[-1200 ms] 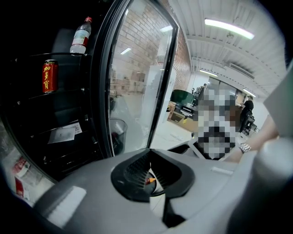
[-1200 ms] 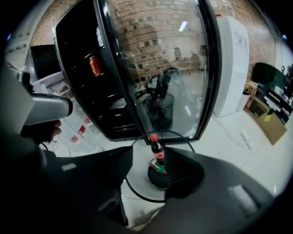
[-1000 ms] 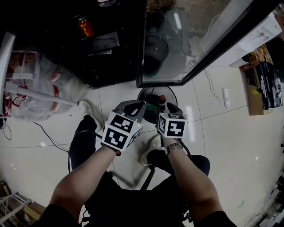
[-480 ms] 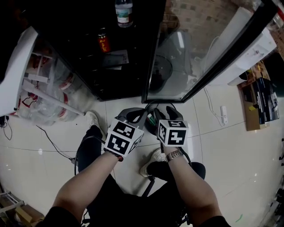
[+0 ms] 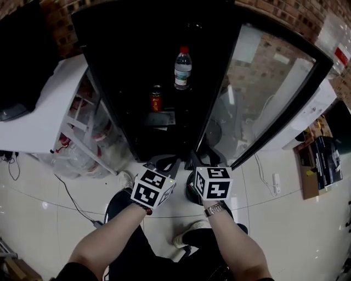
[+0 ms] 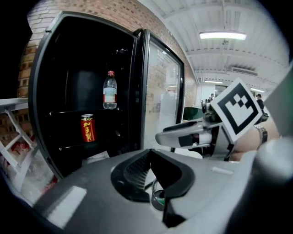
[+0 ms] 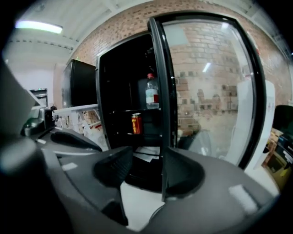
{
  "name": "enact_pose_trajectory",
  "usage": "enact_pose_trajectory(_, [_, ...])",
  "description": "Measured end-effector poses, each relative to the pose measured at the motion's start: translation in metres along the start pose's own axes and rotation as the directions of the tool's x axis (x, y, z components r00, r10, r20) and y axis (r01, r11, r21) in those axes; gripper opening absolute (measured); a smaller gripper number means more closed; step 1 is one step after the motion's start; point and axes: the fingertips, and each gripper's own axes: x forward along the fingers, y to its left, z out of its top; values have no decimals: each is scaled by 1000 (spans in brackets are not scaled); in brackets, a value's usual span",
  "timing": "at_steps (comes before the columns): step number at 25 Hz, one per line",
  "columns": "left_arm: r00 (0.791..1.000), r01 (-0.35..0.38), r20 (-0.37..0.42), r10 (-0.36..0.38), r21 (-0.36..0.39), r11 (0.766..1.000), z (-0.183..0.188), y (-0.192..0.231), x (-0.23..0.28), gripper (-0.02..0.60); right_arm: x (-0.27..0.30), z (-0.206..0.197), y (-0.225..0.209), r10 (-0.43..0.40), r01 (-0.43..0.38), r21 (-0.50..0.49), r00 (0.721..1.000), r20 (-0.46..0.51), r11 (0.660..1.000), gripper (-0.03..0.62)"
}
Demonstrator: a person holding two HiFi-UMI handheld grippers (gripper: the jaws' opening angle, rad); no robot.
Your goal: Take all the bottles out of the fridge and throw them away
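Glossy pale floor tiles (image 5: 285, 219) spread out under me, and straight ahead a tall black fridge (image 5: 118, 71) stands against a red-brown brick wall (image 6: 50, 11). Its glass door (image 5: 263, 93) is swung wide open to the right.

On to the goods. One clear plastic water bottle with a red cap and a white label (image 5: 182, 67) stands upright on the upper shelf, well inside the fridge and on its own. One shelf down and a touch to the left sits a red drinks can with gold lettering (image 5: 156, 99), also upright and apart from the bottle. Below that, some white papers (image 5: 160, 118) lie flat on the lowest level.

Over on the left, a white bench (image 5: 49, 121) stands beside the fridge.

Both my claws are out in front of the fridge, near its foot and well short of the shelves. My left claw (image 6: 149, 157) has its tips together with nothing gripped. My right claw (image 7: 143, 167) is partway open, its jaws clearly apart; only the door's edge and the floor show between them, so it has hold of nothing. On the floor just by my right claw sits a dark round bin (image 5: 190, 193).
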Motion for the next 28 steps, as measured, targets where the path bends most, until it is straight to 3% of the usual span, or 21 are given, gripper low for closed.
enact_pose_trajectory(8, [997, -40, 61, 40, 1, 999, 34, 49, -23, 3, 25, 83, 32, 25, -19, -58, 995, 97, 998, 216])
enact_pose_trajectory(17, [993, -52, 105, 53, -10, 999, 50, 106, -30, 3, 73, 151, 63, -2, 16, -84, 986, 169, 996, 282])
enact_pose_trajectory(28, [991, 6, 137, -10, 27, 1000, 87, 166, -12, 5, 135, 206, 30, -203, 210, -17, 963, 176, 978, 364])
